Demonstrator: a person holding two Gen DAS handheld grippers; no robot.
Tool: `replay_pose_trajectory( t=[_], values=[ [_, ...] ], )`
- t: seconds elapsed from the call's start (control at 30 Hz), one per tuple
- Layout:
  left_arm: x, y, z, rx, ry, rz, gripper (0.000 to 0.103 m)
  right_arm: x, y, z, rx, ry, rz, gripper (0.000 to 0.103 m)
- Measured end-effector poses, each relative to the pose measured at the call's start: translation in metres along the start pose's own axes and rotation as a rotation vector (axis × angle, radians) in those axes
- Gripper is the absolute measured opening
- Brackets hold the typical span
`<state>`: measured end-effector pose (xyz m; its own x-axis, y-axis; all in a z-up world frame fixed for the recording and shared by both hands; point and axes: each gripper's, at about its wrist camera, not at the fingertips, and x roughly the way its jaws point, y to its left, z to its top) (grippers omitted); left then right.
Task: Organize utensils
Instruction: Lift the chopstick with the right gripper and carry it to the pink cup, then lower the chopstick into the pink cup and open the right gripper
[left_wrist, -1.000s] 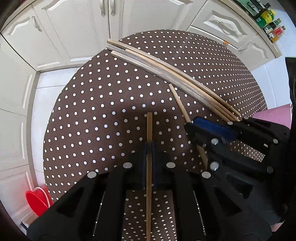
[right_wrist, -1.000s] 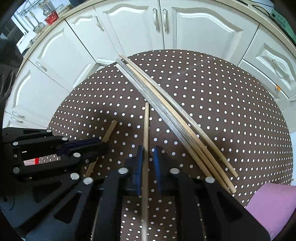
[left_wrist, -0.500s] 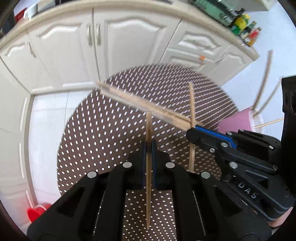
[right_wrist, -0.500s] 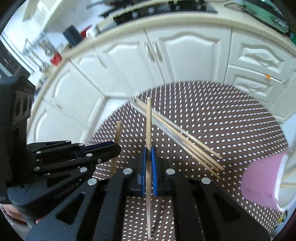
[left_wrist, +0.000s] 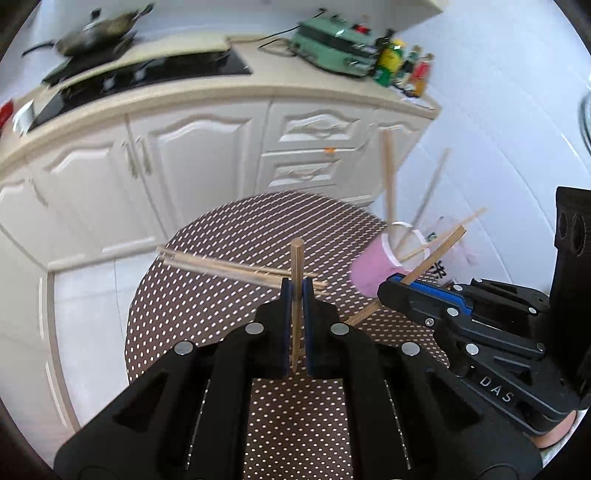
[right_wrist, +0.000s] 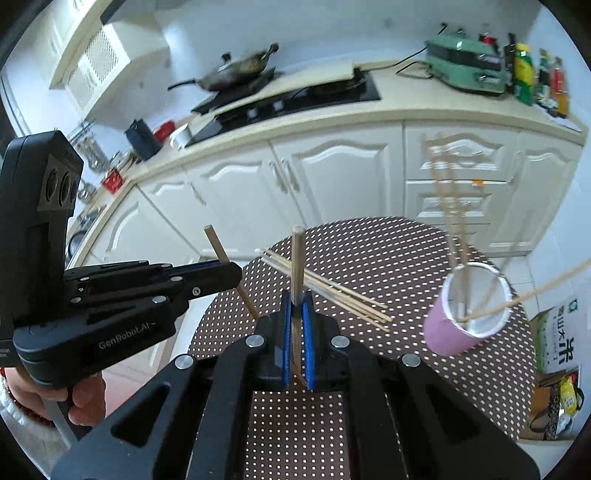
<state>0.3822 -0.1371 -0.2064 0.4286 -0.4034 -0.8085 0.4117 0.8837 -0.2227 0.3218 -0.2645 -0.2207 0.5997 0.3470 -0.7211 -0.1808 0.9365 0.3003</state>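
A: What is each tool gripping?

B: The left tool (left_wrist: 295, 291) is pinching one wooden chopstick (left_wrist: 296, 280) tight; the right tool (right_wrist: 296, 306) is clamping another (right_wrist: 297, 266).

A: And the rest?

B: A bundle (right_wrist: 332, 291) is lying on the dotted surface (right_wrist: 388, 258), with more standing in the pink cup (right_wrist: 447, 336).

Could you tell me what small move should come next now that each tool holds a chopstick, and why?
Probably carry the right tool over the pink cup: it is shut on a chopstick, the cup already holds several, and more chopsticks remain on the table.
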Motion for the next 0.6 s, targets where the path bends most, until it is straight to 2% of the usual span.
replay_pose_trajectory(
  t=[0.3, 0.6],
  values=[
    [-0.036, -0.039, 0.024, 0.097, -0.1, -0.048, 0.006, -0.073, -0.017, 0.005, 0.039, -0.151, -0.097, 0.005],
    [-0.053, -0.074, 0.061, 0.143, -0.206, -0.102, 0.006, -0.113, -0.045, 0.021, 0.061, -0.264, -0.187, 0.005]
  ],
)
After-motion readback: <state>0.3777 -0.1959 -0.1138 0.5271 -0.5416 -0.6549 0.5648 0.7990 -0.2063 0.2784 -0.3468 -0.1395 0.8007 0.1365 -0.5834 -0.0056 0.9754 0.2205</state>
